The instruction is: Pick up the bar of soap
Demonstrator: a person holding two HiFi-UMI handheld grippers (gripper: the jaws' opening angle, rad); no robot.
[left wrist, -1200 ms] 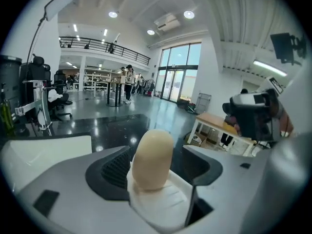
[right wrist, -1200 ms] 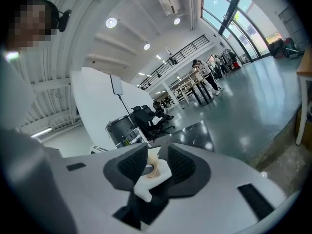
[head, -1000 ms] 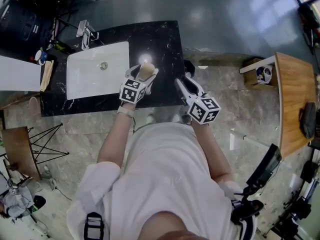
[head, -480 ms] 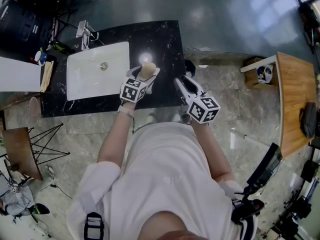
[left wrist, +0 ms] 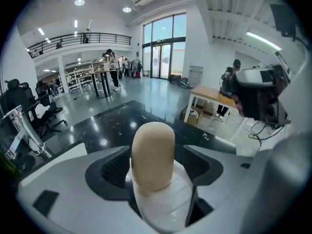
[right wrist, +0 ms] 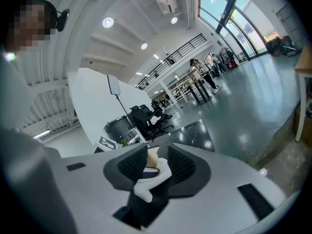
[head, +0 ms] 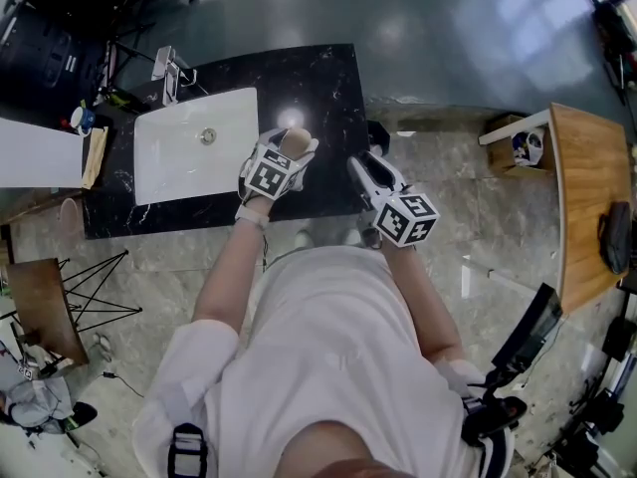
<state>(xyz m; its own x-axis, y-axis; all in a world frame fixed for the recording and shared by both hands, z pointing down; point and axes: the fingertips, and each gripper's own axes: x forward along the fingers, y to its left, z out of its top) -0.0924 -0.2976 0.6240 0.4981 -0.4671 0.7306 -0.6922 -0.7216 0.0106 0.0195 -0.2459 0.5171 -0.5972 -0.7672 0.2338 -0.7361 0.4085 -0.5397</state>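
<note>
A black marbled counter [head: 323, 88] carries a white rectangular sink [head: 164, 167] on its left part, with a chrome faucet [head: 167, 66] at the sink's far edge. A bright spot of ceiling light glints on the stone just right of the basin.

The person stands at the counter's near edge with both grippers raised in front of them. The left gripper [head: 288, 151] hangs over the counter, just beside the sink's right rim. Its jaws pinch the bar of soap [left wrist: 153, 152]. The right gripper [head: 364, 167] hangs near the counter's right front corner, apart from the left one. Its ribbed dark pads stand a narrow way apart and grip nothing; the left gripper and the soap show far off through the gap.

The soap is a smooth, matte, pale tan bar, oblong with a fully rounded end. It stands upright between the left gripper's pads, clamped low on its sides, and its domed upper half rises clear above them. It is lifted off the stone, and its surface looks plain and unmarked.
</note>
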